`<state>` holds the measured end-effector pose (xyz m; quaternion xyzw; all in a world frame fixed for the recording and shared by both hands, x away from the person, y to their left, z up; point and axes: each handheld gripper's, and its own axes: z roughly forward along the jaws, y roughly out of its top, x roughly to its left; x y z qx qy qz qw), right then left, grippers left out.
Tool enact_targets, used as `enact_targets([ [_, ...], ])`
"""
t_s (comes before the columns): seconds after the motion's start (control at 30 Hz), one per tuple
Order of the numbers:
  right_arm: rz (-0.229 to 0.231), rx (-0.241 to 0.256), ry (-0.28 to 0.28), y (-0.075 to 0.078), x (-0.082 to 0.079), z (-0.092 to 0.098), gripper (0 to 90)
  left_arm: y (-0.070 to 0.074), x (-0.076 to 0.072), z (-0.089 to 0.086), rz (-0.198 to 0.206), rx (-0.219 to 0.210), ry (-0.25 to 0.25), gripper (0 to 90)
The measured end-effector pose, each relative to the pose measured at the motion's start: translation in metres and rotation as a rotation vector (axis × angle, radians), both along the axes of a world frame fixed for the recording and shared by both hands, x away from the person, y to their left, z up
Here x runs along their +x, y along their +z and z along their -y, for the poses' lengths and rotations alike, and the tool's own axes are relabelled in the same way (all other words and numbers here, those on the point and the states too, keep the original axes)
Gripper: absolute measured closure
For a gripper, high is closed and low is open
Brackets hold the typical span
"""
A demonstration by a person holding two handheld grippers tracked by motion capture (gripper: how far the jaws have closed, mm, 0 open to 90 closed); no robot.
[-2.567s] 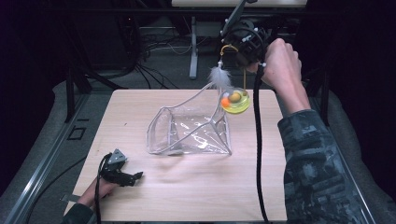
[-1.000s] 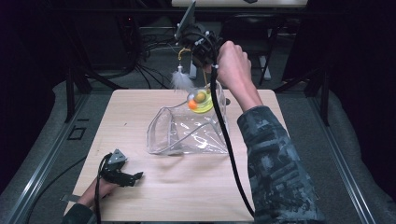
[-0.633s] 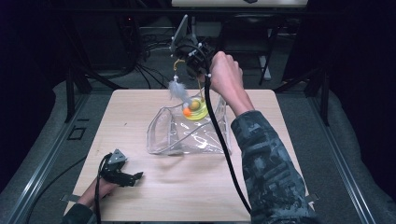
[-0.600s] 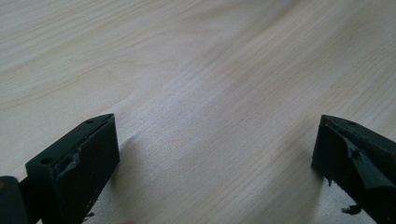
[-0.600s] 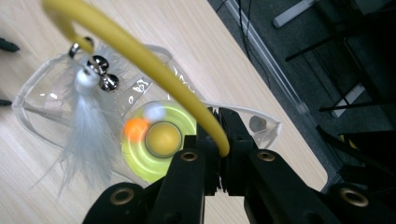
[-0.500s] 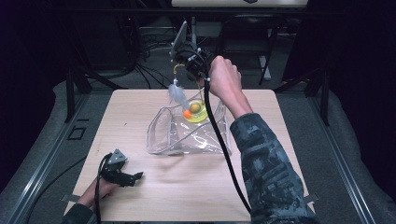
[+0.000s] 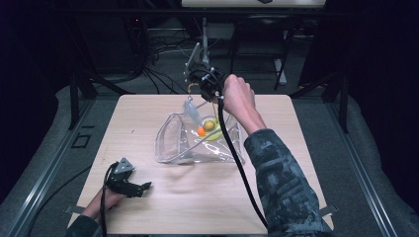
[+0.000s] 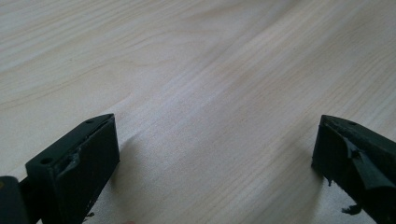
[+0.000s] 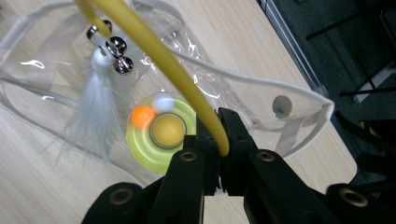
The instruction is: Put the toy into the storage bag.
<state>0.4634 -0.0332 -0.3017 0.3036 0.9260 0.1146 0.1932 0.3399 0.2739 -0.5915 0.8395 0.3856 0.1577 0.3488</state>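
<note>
Right gripper [image 7: 201, 88] is hanging above the table's far edge, near its middle; its jaws are clamping shut on a yellow rod [image 9: 161, 56]. The rod is curving upward in the right gripper view, carrying a small metal bell [image 9: 115, 52] and a white feather [image 9: 93, 116] that are dangling over the clear plastic bag [image 7: 183, 145].

The bag is lying open at the table's centre, mouth facing the left edge. Inside it, toward the far side, a yellow-green disc toy [image 7: 213, 129] with an orange ball [image 7: 201, 131] is sitting just below the gripper. The bag's white-trimmed rim [image 9: 261, 81] is running between the toy and the table's right edge.

Left gripper [image 7: 129, 185] is resting at the near left corner of the table [image 7: 163, 207], well apart from the bag. Its jaws are standing wide open, bare wood between them.
</note>
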Motion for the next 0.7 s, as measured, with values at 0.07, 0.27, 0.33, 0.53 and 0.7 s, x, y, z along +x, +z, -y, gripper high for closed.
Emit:
enact_targets([
  [0.07,-0.009,-0.001,-0.008,-0.011,0.0,0.002,87.7,0.0,0.0,0.0,0.0,0.0,0.0,0.4],
  [0.27,-0.035,-0.024,-0.011,-0.023,0.002,0.007,87.7,0.0,0.0,0.0,0.0,0.0,0.0,0.4],
  [0.33,-0.045,-0.031,-0.013,-0.027,0.002,0.008,87.7,0.0,0.0,0.0,0.0,0.0,0.0,0.4],
  [0.53,-0.059,-0.04,-0.017,-0.038,0.0,0.011,87.7,0.0,0.0,0.0,0.0,0.0,0.0,0.4],
  [0.7,-0.071,-0.058,-0.025,-0.05,0.0,0.014,87.6,0.0,0.0,0.0,0.0,0.0,0.0,0.4],
])
